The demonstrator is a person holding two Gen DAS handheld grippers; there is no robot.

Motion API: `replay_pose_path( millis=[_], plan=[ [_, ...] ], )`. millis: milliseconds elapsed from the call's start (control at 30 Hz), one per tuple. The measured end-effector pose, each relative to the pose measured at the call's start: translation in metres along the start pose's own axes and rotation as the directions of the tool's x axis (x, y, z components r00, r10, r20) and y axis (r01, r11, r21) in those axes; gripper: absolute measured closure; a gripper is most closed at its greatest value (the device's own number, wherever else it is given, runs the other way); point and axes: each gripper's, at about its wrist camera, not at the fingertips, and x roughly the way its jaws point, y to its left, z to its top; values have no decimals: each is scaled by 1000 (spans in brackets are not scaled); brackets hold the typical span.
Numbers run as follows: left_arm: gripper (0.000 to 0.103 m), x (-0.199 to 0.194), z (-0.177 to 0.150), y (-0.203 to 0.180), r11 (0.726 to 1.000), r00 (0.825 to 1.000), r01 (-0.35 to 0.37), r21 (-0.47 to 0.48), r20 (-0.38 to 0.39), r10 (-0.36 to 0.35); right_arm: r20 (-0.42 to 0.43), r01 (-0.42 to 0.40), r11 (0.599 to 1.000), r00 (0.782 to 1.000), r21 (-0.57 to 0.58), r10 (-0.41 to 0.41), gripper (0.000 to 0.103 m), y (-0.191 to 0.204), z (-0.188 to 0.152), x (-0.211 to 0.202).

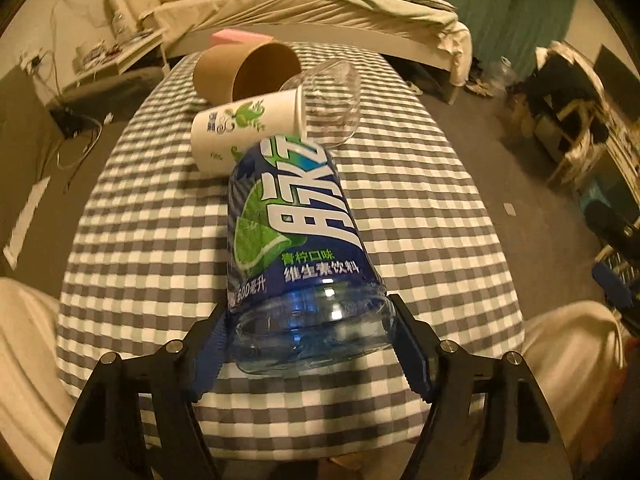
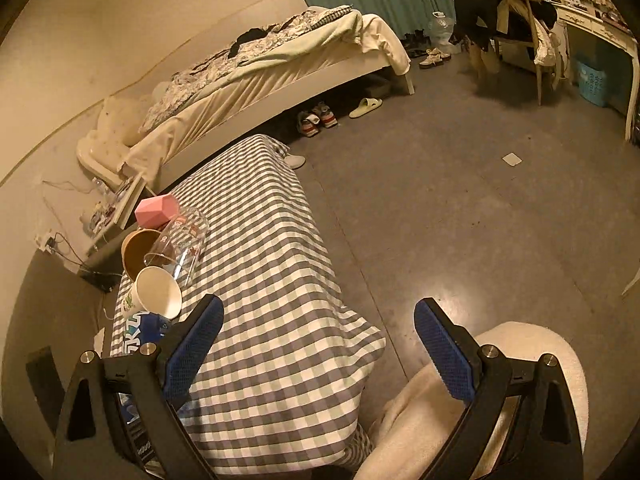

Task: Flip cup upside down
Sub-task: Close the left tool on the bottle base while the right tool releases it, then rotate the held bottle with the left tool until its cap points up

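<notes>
Gripping blue bottle (image 1: 296,240) in left gripper (image 1: 310,344), right gripper (image 2: 320,344) apparently empty

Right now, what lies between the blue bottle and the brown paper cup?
In the left wrist view, the white paper cup lies on its side between the blue bottle and the brown paper cup.

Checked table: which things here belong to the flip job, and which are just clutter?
Job:
blue bottle-cup, gripped at its clear base by left gripper
brown cup
white paper cup
clear glass
pink cup

Lying about:
bed
shoes
chair
</notes>
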Motion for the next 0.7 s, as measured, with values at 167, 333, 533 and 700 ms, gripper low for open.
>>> replay_pose_path(
  millis=[167,333,533,700],
  plan=[
    [28,-25,5,1,997,1000,-12,71,27,10,3,-7,1000,1000,-4,7,6,3,-1,-1],
    [28,-39,12,7,993,999,-41,110,17,39,5,-7,1000,1000,-11,7,6,6,-2,-2],
    [28,-40,8,10,985,992,15,173,-129,8,8,-2,1000,1000,-11,2,6,6,-3,-4],
    [28,-37,-9,8,960,966,35,279,-255,39,4,3,1000,1000,-10,-3,6,5,-3,-4]
  ],
)
